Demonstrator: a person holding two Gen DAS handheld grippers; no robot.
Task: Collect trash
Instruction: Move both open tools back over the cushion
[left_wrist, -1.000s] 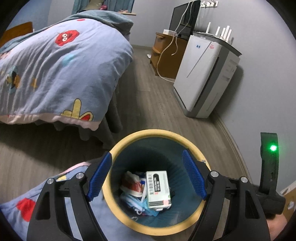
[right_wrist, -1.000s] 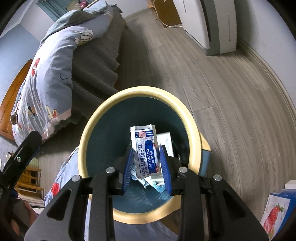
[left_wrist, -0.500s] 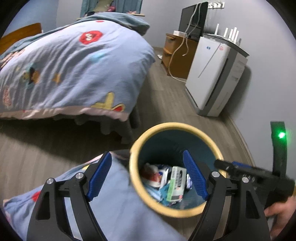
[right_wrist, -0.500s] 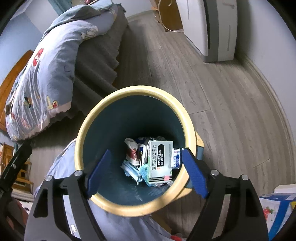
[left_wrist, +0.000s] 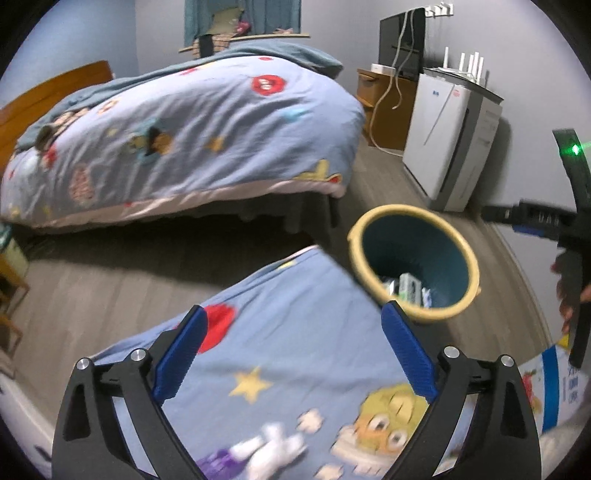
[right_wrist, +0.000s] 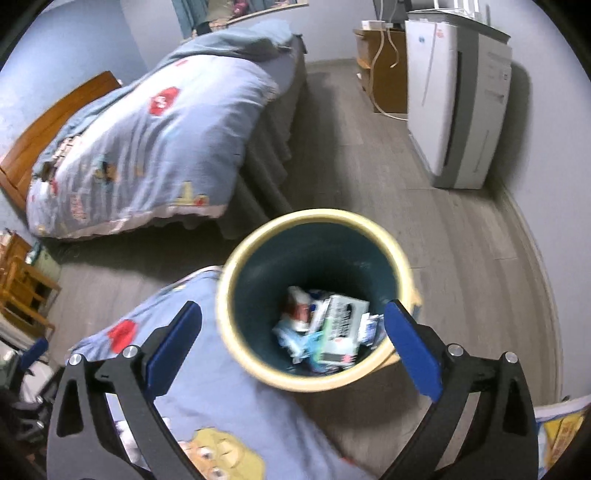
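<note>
A round bin with a yellow rim (right_wrist: 236, 266) and dark teal inside stands on the floor. It holds several pieces of trash, among them a white and green medicine box (right_wrist: 341, 328). The bin also shows in the left wrist view (left_wrist: 469, 258), up and to the right. My right gripper (right_wrist: 291, 347) is open and empty above the bin's near rim. My left gripper (left_wrist: 291, 350) is open and empty over a blue cartoon-print quilt (left_wrist: 288, 369), left of the bin. The right gripper's body shows at the right edge of the left wrist view (left_wrist: 576, 229).
A bed with a blue cartoon quilt (left_wrist: 184, 136) fills the left and back. A white air purifier (left_wrist: 450, 136) and a wooden cabinet (left_wrist: 384, 103) stand by the right wall. A wooden chair (right_wrist: 22, 291) is at the far left. A printed package (left_wrist: 554, 387) lies at lower right.
My right gripper opened and the sachet it held dropped into the bin. Both grippers pulled back and left from the bin; the left one is now over the quilt.
</note>
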